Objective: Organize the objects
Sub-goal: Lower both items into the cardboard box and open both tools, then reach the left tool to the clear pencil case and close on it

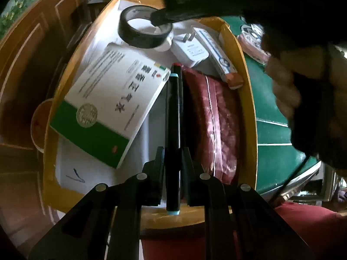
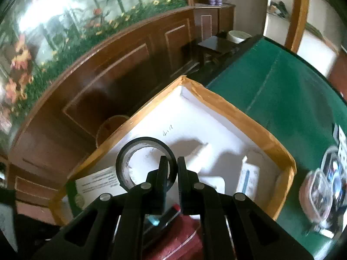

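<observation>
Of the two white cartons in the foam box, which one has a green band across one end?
The large flat medicine carton lying left of the black marker; the narrower carton by the charger ends in orange instead.

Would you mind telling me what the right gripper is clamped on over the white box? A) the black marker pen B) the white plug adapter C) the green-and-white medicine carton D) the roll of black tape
D: the right gripper has its jaws pinched on the wall of the roll of black tape, while the left gripper holds the black marker pen.
</observation>
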Demonstrator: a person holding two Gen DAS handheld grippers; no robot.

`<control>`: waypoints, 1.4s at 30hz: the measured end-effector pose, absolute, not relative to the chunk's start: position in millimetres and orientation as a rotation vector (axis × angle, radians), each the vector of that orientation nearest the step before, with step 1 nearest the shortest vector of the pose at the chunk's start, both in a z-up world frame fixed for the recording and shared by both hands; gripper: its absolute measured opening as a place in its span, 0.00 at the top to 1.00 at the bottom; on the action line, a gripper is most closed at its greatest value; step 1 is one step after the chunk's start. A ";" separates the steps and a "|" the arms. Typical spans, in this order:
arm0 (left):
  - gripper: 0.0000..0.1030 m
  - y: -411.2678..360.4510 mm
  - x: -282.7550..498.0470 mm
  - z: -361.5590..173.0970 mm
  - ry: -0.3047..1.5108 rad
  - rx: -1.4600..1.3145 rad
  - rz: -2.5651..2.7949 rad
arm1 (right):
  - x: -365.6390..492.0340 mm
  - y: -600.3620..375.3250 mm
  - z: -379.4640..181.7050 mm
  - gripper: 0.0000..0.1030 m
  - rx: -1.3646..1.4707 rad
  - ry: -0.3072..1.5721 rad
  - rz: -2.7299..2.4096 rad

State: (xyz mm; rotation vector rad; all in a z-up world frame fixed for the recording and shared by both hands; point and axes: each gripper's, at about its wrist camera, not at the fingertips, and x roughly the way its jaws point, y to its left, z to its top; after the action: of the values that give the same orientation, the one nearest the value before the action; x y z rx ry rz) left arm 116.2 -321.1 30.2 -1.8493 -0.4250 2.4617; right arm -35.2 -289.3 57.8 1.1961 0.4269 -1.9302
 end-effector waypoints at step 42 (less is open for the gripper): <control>0.23 -222.6 26.1 84.8 -0.494 -1.766 2.447 | -35.8 -7.4 73.1 0.21 1.322 -0.020 -2.282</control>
State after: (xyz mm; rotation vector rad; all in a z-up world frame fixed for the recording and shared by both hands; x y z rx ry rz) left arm 26.1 -222.6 84.8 -1.7663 -0.4938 2.4466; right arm -35.8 -7.4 73.1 1.3224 -0.0197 -2.2819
